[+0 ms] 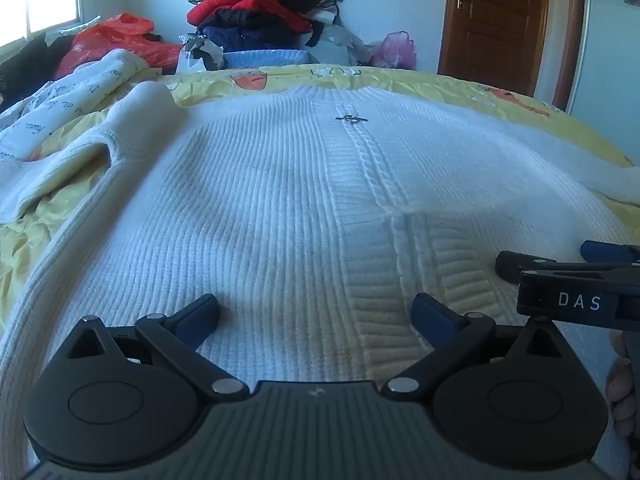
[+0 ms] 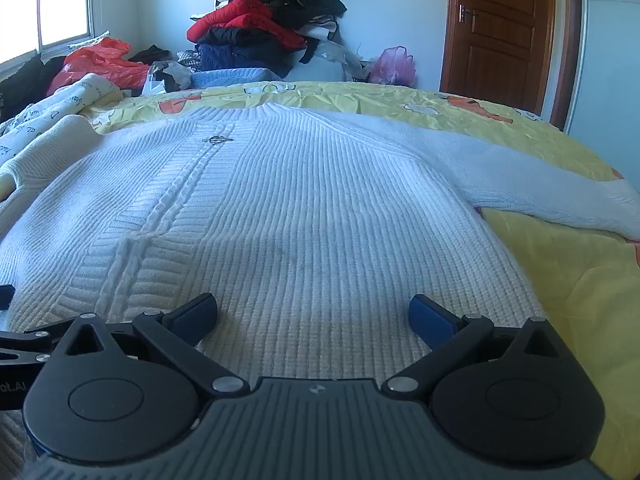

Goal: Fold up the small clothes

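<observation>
Home bedroom: yellow bedspread (image 2: 560, 288) under the grippers, clothes pile (image 2: 264, 28) ahead, wooden door (image 2: 500, 28) far right.

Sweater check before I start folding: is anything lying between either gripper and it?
Nothing visible. The left gripper and right gripper are both open just above the sweater, with only bare knit between their fingers. The clothes pile sits far behind it.
</observation>
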A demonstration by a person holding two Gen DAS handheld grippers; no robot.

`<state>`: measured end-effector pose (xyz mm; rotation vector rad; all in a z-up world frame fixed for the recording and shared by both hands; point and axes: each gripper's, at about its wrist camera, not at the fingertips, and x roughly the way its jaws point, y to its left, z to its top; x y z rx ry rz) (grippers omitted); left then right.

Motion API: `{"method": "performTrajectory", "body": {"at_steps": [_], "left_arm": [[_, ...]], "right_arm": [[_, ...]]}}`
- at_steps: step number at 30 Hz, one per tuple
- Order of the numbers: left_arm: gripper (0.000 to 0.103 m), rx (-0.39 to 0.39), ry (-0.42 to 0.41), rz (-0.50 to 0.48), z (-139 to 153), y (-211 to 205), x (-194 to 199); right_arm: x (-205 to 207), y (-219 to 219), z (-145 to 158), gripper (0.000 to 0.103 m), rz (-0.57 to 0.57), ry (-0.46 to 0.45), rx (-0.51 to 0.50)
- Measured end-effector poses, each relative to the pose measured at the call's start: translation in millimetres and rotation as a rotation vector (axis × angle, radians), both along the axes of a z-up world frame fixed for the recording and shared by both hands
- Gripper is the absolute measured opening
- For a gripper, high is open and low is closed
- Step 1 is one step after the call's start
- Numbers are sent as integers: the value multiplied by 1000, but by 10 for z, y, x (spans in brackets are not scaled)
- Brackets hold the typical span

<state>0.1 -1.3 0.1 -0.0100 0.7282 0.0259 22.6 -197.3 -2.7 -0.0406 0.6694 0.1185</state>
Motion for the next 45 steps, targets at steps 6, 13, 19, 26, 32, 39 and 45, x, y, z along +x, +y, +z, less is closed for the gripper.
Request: {"method": "performTrajectory", "body": {"at_steps": [6, 13, 19, 26, 32, 39, 45], "left_arm": [[103, 30, 5, 18, 11, -49, 18], [103, 3, -13, 5, -13, -11, -24], [103, 10, -8, 9, -6, -17, -31], [103, 18, -6, 14, -16, -41, -13], [103, 17, -8, 14, -17, -53, -10], [103, 21, -14, 22, -20, -58, -20], [103, 21, -16, 23, -20, -58, -24]], "right_arm": [[-4, -5, -3, 103, 0, -1, 3], [-8, 2, -5, 103, 0, -1, 0], [-25, 19, -3, 103, -1, -1, -6], [-18, 0, 0, 103, -1, -2, -6], [-14, -7, 0, 103, 0, -2, -7], [-9, 2, 3, 103, 0, -2, -6], [-14, 1, 1, 103, 0, -3, -4]]}}
